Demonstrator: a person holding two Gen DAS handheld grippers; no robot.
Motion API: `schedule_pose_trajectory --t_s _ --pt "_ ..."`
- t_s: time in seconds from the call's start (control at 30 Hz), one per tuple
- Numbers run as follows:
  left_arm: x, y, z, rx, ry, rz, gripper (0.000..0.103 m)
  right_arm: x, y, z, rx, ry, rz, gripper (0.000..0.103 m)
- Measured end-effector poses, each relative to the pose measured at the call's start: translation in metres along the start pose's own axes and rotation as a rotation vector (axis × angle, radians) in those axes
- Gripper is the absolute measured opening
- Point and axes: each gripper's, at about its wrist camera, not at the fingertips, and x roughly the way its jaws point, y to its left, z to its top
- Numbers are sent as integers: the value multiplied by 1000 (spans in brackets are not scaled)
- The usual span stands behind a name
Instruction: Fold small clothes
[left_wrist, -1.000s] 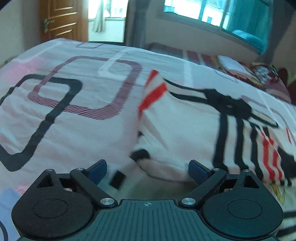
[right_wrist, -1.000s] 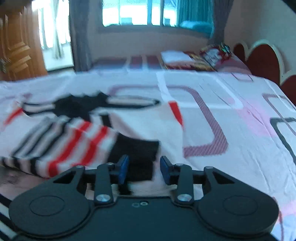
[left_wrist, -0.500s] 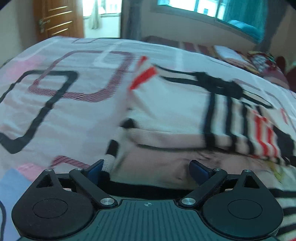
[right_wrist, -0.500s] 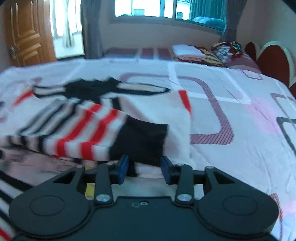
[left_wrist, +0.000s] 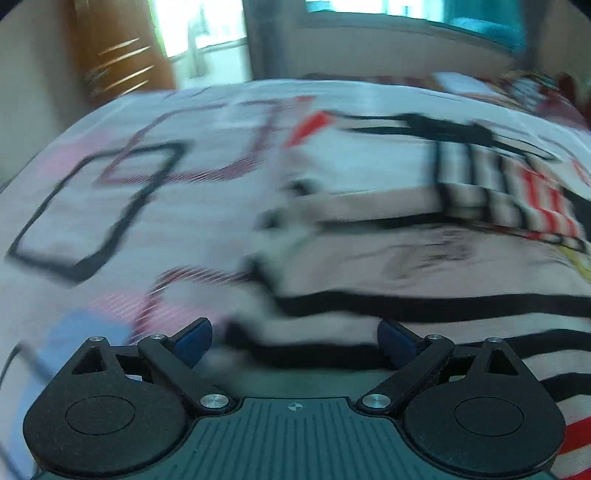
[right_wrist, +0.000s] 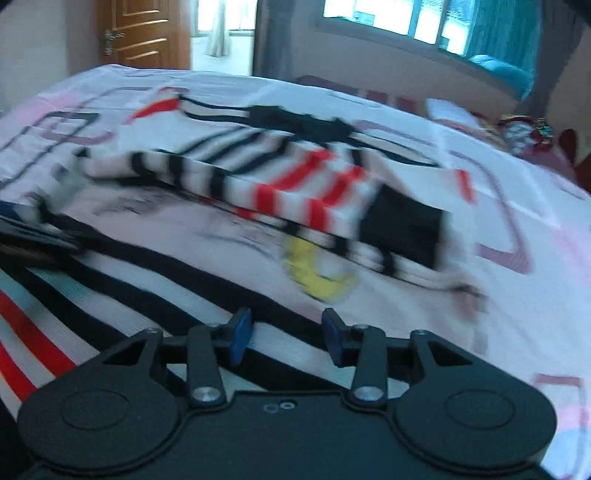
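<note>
A small white sweater with black and red stripes lies flat on the bed. In the right wrist view its striped sleeve lies folded across the body, and the black cuff rests near a yellow print. My right gripper hovers over the striped hem. Its jaws are opening and the pads press on nothing. My left gripper stands wide open over the hem's left end, with only flat cloth below. The left wrist view is blurred.
The bed sheet is white and pink with square outlines and spreads on all sides. A wooden door and a window are at the back. Pillows and bright cloth lie near the dark red headboard.
Both grippers have drawn back from the sleeves toward the near hem. The black cuff that sat between the right fingers now lies on the sweater, well clear of them. The right view has rolled.
</note>
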Motion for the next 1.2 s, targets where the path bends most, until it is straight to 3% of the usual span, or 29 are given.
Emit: schedule_pose_trajectory --t_s 0.13,0.27,0.37,0.47,0.6,0.7,0.9,0.97,1.03,1.2 --pt "-11 32 -8 -90 18 73 96 -10 -37 -22 76 12 -19 46" --pt "-44 32 -16 -132 -15 27 96 -28 -41 -29 101 -16 -2 41" --pt "-65 5 -22 -81 -36 -54 96 -41 -31 -27 108 -62 69 41" --pt "-65 -29 -28 4 -7 -136 96 -45 -10 -22 91 -77 138 40" --pt "-45 -40 -41 76 43 -107 96 -41 23 -24 48 -45 210 38" --pt "-40 -16 -48 31 36 -105 103 -37 34 -39 25 1 199 38" --pt "-49 6 -60 85 10 -155 103 -57 10 -71 77 -8 23 38" --pt "-55 13 -65 76 15 -151 103 -64 8 -77 107 3 -32 38" --pt "-63 24 -72 42 36 -204 103 -74 14 -80 124 0 -73 40" --pt "-82 20 -94 130 8 -279 103 -95 64 -81 144 -39 0 38"
